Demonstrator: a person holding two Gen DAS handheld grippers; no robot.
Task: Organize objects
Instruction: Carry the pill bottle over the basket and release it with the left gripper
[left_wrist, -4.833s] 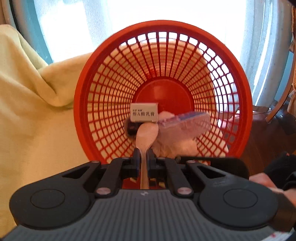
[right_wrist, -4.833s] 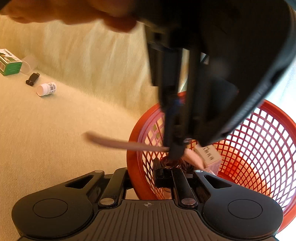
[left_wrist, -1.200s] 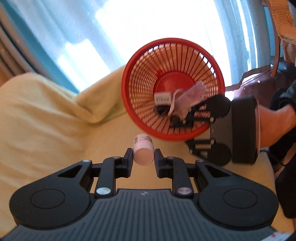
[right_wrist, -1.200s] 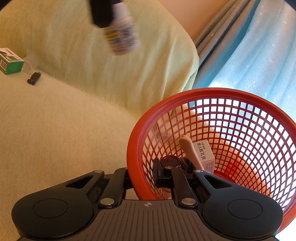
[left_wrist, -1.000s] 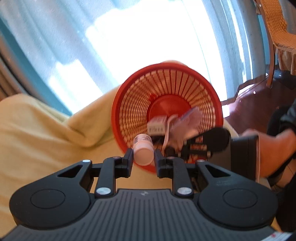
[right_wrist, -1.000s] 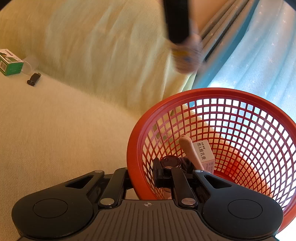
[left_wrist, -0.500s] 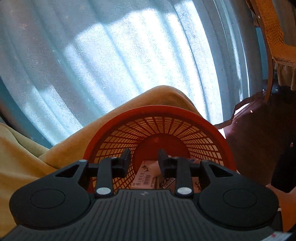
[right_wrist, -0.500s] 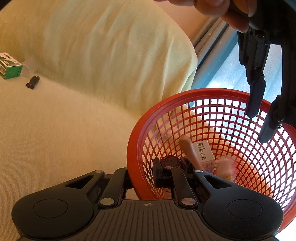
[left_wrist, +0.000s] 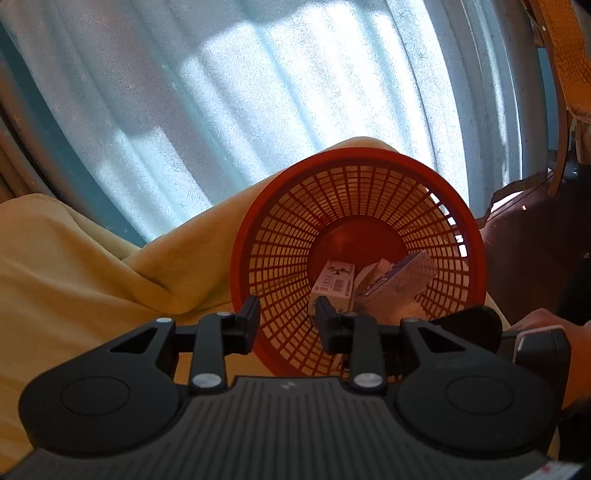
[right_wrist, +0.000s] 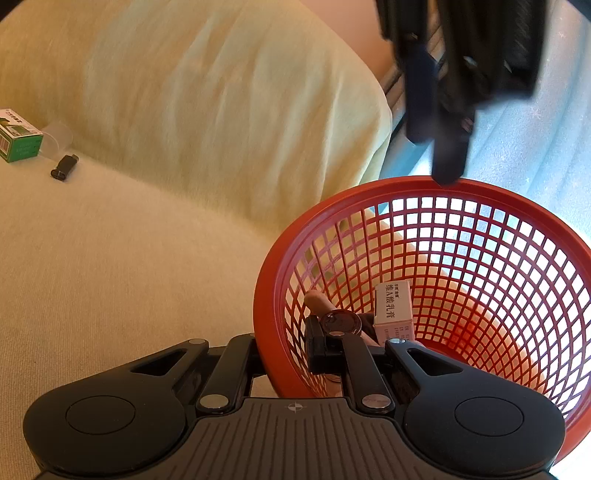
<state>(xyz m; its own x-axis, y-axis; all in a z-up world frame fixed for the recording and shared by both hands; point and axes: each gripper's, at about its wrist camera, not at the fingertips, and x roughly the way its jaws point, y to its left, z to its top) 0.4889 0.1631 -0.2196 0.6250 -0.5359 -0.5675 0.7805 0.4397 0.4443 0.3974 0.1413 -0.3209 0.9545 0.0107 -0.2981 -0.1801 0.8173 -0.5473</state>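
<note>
Left gripper (left_wrist: 286, 314) is empty, jaws spread, nothing between them. A second ago it carried a small white bottle toward the basket (left_wrist: 476, 254); half a second ago the jaws were already bare over the basket mouth and a pale blur was falling inside. Bottle is not clearly visible now, judged to lie in the basket, hidden among the other items.

From the right wrist view the left gripper hangs blurred above the far rim, so it looks to be pulling away.

Right gripper (right_wrist: 284, 345) is pressed together on the near rim of the basket, one finger inside the mesh, one outside. It holds the basket tilted on the sofa (right_wrist: 129, 277), as in every earlier frame.

Basket contents seen: white box (right_wrist: 393, 306) with printed characters, a pale spoon handle (right_wrist: 319, 301), a dark round lid (right_wrist: 340, 322), a clear packet (left_wrist: 402, 275).

Left to collect, on the sofa seat well apart from the basket: green box (right_wrist: 18, 134), clear cap (right_wrist: 59, 136) just beside it, small black piece (right_wrist: 64, 167) near both.

Reading: one more item filed; three remain. Left gripper likely heads for that cluster next.
</note>
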